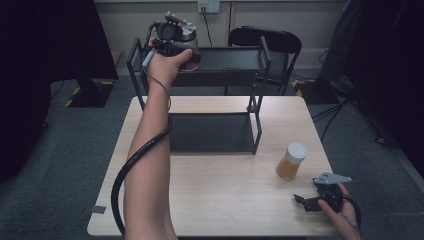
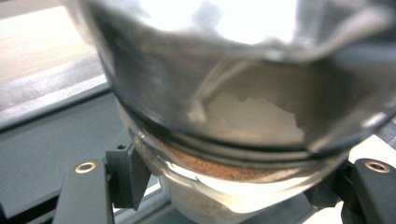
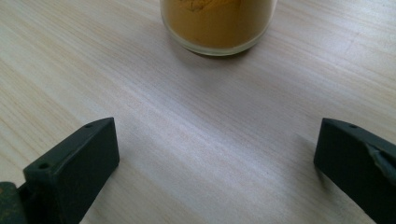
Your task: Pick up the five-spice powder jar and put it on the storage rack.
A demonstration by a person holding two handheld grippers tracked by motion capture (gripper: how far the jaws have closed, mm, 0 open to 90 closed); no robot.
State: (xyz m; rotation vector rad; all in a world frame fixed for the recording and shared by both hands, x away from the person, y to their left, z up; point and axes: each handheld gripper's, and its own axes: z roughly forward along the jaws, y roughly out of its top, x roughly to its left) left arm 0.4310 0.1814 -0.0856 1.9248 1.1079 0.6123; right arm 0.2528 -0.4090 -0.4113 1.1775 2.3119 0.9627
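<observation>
A glass jar (image 1: 190, 40) with a metal lid and brownish powder (image 2: 219, 170) inside is held at the left end of the black rack's top shelf (image 1: 227, 56). My left gripper (image 1: 172, 36) is raised there and shut on the jar (image 2: 224, 116), with one jaw pressed to each side of it. A second jar (image 1: 291, 161) with a white lid and orange powder stands on the table at the right. My right gripper (image 1: 307, 201) rests low near the table's front right, open, with that jar (image 3: 217, 23) just beyond its jaws (image 3: 215, 163).
The two-tier black rack stands at the back of the light wooden table (image 1: 215, 200); its lower shelf (image 1: 210, 134) is bare. A black chair (image 1: 265, 38) stands behind the rack. A cable (image 1: 125, 175) trails from the left gripper along the forearm.
</observation>
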